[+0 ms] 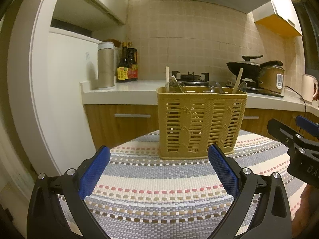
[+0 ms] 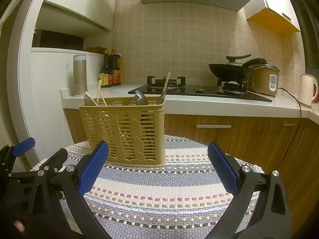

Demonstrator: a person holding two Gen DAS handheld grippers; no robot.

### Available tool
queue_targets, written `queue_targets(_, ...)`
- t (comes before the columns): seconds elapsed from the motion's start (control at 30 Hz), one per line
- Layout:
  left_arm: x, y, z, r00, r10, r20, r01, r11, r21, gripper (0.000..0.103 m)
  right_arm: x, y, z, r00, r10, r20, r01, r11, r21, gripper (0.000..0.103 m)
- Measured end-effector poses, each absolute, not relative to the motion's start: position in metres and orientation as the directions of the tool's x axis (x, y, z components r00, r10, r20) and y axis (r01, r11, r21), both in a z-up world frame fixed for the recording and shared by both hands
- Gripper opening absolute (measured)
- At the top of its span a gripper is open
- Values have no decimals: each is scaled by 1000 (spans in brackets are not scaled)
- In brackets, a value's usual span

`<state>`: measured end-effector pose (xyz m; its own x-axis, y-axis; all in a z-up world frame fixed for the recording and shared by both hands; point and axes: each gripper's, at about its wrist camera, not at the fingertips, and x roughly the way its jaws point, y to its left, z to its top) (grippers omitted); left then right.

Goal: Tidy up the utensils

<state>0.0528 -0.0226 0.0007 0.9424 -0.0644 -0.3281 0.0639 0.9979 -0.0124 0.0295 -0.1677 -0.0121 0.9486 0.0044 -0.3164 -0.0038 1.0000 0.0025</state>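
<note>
A: Status? Both tongs look idle to me.

B: Yes. Left gripper [image 1: 159, 167] is released, blue pads wide apart, nothing between them. Right gripper [image 2: 158, 165] same: spread, empty. Both hover low over the mat [image 1: 159, 189].

A: Utensils?

B: All I can see are in the yellow basket [image 1: 201, 123], standing at the far edge of the mat. Spoons [image 2: 140, 99] bowl-up, chopsticks [image 2: 99, 96] leaning at the left end, one more wooden stick [image 2: 165, 83] toward the right. Nothing loose on the mat.

A: So sorting looks done, or it's a re-sort inside the basket.

B: My guess too. If picking, come from above, pinch one handle high, lift straight. The basket is light slotted plastic and likely tips, so brace its rim with the other gripper.

A: Surface?

B: Woven striped mat on a small round table; should grip the basket base a bit. Behind: white counter, gas hob [image 2: 165, 82], wok [image 2: 229, 70], rice cooker [image 2: 265, 79], sauce bottles [image 2: 110, 69], kettle far right.
</note>
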Motion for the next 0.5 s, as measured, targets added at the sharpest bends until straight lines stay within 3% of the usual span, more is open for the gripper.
queue_targets(0.5, 51, -21, 1, 949, -75, -307, 72, 997, -22, 95, 32, -168, -13, 945, 8, -327, -5, 1000, 9, 95)
